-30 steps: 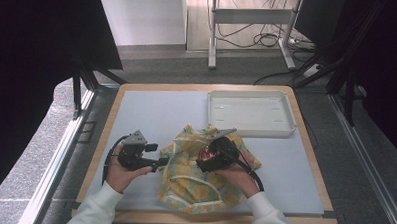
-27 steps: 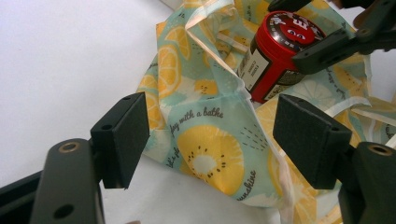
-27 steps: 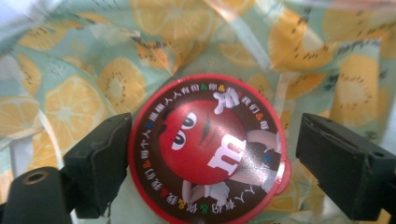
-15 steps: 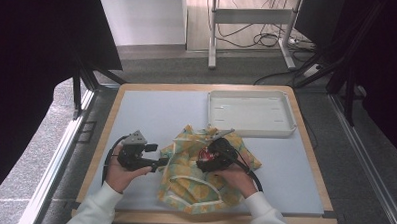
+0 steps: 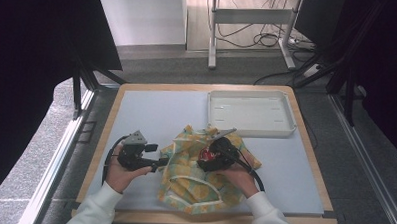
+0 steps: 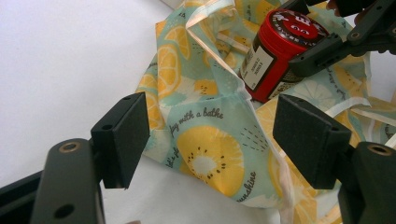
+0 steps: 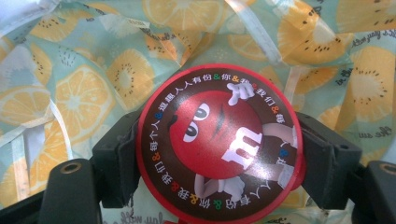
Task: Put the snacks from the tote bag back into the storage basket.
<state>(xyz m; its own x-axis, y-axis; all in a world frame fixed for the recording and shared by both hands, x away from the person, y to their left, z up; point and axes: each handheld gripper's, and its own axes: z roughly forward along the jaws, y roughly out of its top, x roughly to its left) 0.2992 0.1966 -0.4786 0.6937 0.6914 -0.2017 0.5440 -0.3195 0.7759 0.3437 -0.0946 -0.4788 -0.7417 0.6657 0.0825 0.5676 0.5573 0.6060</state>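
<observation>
A drawstring cloth bag [image 5: 191, 184] printed with lemons and kiwis lies crumpled on the table's near middle. A small jar with a red lid [image 5: 206, 155] sits over it, held by my right gripper [image 5: 211, 160]. In the right gripper view the lid [image 7: 219, 140] spans both pads, and the jaws have just been closing on the jar. My left gripper [image 5: 160, 163] is at the bag's left edge, open. In the left gripper view its pads stand wide apart with the bag's fabric [image 6: 205, 140] just ahead of them and the jar [image 6: 275, 51] beyond.
A shallow white tray [image 5: 250, 114] sits at the back right of the pale blue mat [image 5: 151, 115]. The wooden table rim [image 5: 105, 134] runs around the mat. Cables trail from both grippers toward the near edge.
The right gripper's jaws have narrowed slightly around the jar. Both hands and the bag have kept their places.
</observation>
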